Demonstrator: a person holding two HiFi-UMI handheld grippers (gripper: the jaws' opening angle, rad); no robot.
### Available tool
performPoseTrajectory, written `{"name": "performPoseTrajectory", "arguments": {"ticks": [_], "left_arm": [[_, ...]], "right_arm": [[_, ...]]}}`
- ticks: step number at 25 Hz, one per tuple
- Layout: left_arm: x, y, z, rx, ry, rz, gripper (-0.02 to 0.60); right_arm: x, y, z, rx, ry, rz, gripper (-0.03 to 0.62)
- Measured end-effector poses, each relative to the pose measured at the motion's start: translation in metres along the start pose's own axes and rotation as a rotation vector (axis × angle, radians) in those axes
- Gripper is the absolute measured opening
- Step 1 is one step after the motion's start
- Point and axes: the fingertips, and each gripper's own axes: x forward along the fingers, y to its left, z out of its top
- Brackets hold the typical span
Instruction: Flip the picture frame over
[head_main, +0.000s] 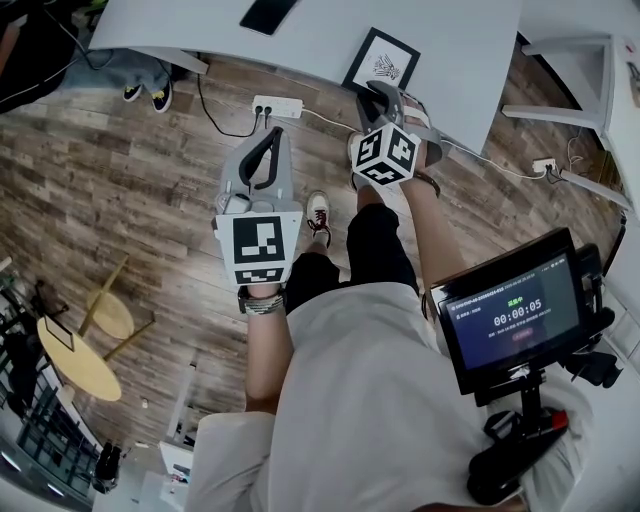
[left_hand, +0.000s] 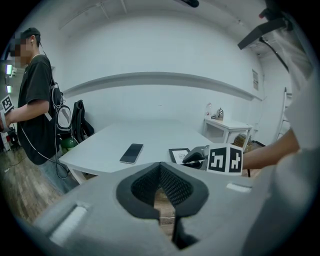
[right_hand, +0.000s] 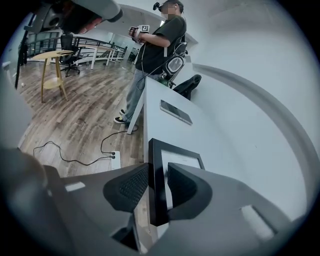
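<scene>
At 1 o'clock in head view, picture frame lies at counter edge; right gripper jaws clamped on its near rail. Left gripper at 11 o'clock over floor, jaws together, empty.

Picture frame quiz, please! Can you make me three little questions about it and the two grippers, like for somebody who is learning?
1. True or false: the left gripper holds the picture frame.
2. What stands between the jaws of the right gripper? A: a cup. B: the picture frame's black edge. C: nothing at all.
3. Fill in: besides the frame, a ___ lies on the white table.

Key:
1. False: its jaws are together and empty, away from the table.
2. B.
3. smartphone.
</scene>
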Motion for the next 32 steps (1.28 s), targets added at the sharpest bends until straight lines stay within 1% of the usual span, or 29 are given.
{"name": "performPoseTrajectory", "arguments": {"ticks": [3, 5, 12, 17, 19, 26, 32], "left_arm": [[0.002, 0.0, 0.002, 0.007, -0.003, -0.006, 0.003], [0.003, 0.001, 0.003, 0.012, -0.006, -0.011, 0.003], [0.01, 0.004, 0.008, 0.019, -0.017, -0.021, 0.003], [0.014, 0.005, 0.014, 0.026, -0.03, -0.032, 0.003], [0.016, 0.006, 0.018, 0.03, -0.038, -0.034, 0.003], [0.026, 0.003, 0.028, 0.026, -0.067, -0.067, 0.003], [0.034, 0.0, 0.034, 0.023, -0.084, -0.091, 0.003]], "right_arm": [[-0.004, -0.001, 0.005, 0.036, -0.026, -0.015, 0.112], [-0.009, -0.002, 0.01, 0.088, -0.055, -0.015, 0.109], [-0.03, -0.017, 0.031, 0.333, -0.166, 0.009, 0.104], [-0.04, -0.039, 0.042, 0.573, -0.271, 0.052, 0.103], [-0.043, -0.049, 0.041, 0.645, -0.303, 0.056, 0.103], [-0.051, -0.067, 0.034, 0.76, -0.345, 0.053, 0.1], [-0.056, -0.079, 0.032, 0.97, -0.417, 0.109, 0.1]]}}
